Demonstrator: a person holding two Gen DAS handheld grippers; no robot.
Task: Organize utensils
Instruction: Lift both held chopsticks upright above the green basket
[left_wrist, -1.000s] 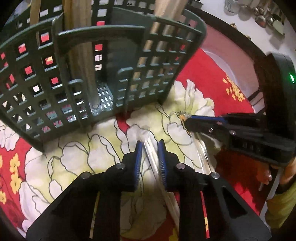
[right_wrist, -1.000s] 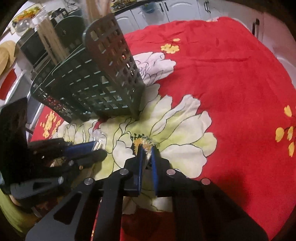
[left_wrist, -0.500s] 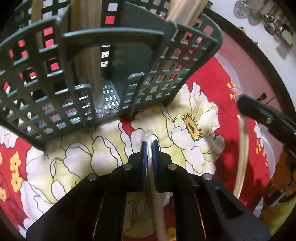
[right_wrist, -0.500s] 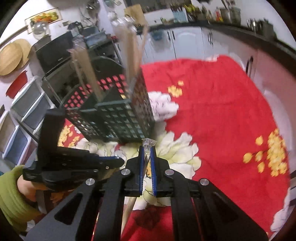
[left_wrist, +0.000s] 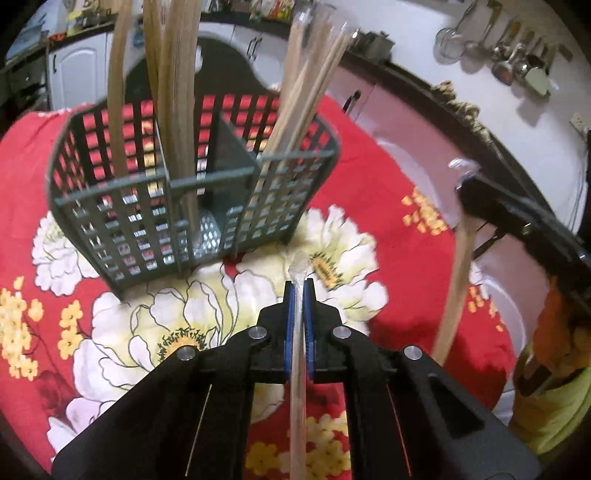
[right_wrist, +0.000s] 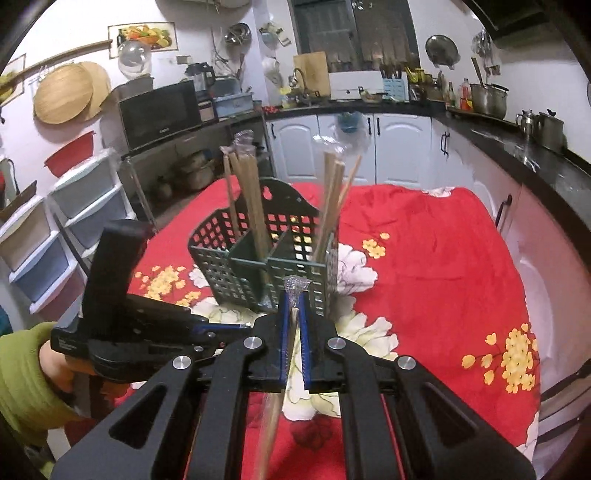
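Note:
A dark green lattice basket (left_wrist: 122, 206) (right_wrist: 218, 266) stands on the flowered cloth, with wooden sticks and wrapped chopsticks upright in its compartments. My left gripper (left_wrist: 299, 286) is shut on a clear plastic-wrapped stick (left_wrist: 298, 387), held above the cloth just in front of the basket. My right gripper (right_wrist: 293, 295) is shut on a wrapped pair of wooden chopsticks (right_wrist: 273, 417), whose crinkled wrapper end pokes out past the pads. The left wrist view shows the right gripper (left_wrist: 463, 184) at the right with its chopsticks (left_wrist: 454, 280) hanging down. The left gripper (right_wrist: 240, 325) sits low at the left.
A red cloth with white and yellow flowers (left_wrist: 388, 206) covers the table. A hand in a green sleeve (right_wrist: 22, 376) holds the left gripper. Plastic drawers (right_wrist: 44, 229) stand to the left; cabinets and a dark counter (right_wrist: 517, 155) run behind and to the right.
The left jaws closed on the clear-wrapped stick. Both grippers have lifted off the cloth with their sticks, and the basket now sits lower and farther off in both views.

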